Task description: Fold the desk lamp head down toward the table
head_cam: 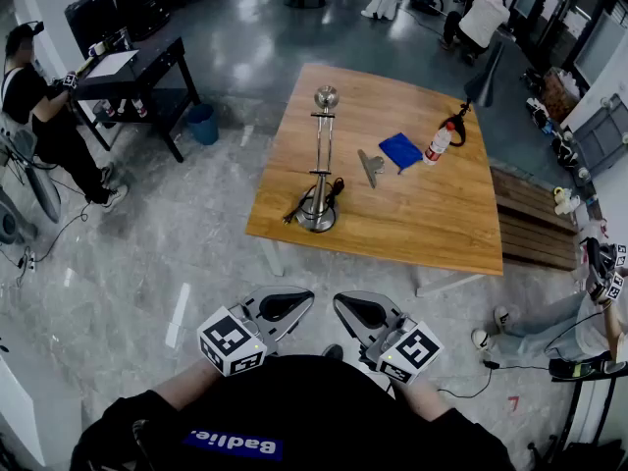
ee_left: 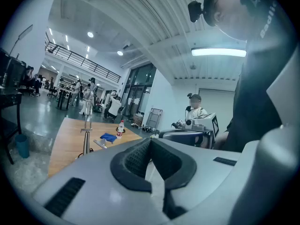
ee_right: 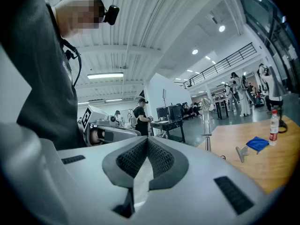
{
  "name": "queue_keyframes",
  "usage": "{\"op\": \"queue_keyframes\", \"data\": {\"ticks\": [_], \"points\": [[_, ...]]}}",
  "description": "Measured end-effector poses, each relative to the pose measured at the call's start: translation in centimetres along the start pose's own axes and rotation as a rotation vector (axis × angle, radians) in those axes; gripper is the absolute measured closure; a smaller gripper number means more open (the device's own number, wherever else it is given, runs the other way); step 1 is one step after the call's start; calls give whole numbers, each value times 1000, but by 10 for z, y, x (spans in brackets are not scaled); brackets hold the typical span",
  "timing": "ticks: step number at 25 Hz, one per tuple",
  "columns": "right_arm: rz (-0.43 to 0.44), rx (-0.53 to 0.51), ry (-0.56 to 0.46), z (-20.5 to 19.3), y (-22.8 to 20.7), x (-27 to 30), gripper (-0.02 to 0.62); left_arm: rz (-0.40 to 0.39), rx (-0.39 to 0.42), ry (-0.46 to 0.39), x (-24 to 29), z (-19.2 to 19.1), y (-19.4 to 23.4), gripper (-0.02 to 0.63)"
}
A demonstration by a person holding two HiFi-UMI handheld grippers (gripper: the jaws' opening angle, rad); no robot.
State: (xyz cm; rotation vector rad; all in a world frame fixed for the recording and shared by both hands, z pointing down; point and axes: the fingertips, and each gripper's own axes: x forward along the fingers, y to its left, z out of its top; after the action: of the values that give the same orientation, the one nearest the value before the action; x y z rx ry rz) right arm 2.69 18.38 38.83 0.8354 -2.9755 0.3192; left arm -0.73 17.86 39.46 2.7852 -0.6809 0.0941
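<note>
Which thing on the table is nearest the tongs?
The lamp: it stands upright by the near left edge of the table. The grey tool, blue cloth and bottle all sit farther back, to its right.

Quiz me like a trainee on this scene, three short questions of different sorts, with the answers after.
1. Fill in: the left gripper and the right gripper both have jaws ____.
2. True or false: the desk lamp stands upright on the wooden table.
3. Which lies nearest the water bottle? A) blue cloth B) desk lamp C) left gripper
Key: 1 shut; 2 true; 3 A.
</note>
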Motion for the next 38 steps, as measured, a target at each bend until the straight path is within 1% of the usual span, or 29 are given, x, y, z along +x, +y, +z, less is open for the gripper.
{"op": "queue_keyframes", "data": {"ticks": [9,15,22,26,29,32,34,38], "points": [[-4,-6,11,-2,-5,0,589,12,-12,3,2,-3,2,598],[30,-5,-16,4,-7,0,589,23,-24,11,10,-3,8,598],[77,-39,-26,11,-22,-10,589,43,20,-15,32,14,3,598],[104,-59,-26,13,-38,-14,589,85,52,-34,45,22,9,598],[118,-70,-16,13,-51,-12,589,115,69,-47,53,31,20,598],[107,-75,-15,15,-66,-3,589,117,88,-57,61,40,38,598],[92,-80,-10,15,-80,10,589,107,98,-68,65,47,57,598],[54,-91,10,15,-106,42,589,52,80,-71,74,55,98,598]]}}
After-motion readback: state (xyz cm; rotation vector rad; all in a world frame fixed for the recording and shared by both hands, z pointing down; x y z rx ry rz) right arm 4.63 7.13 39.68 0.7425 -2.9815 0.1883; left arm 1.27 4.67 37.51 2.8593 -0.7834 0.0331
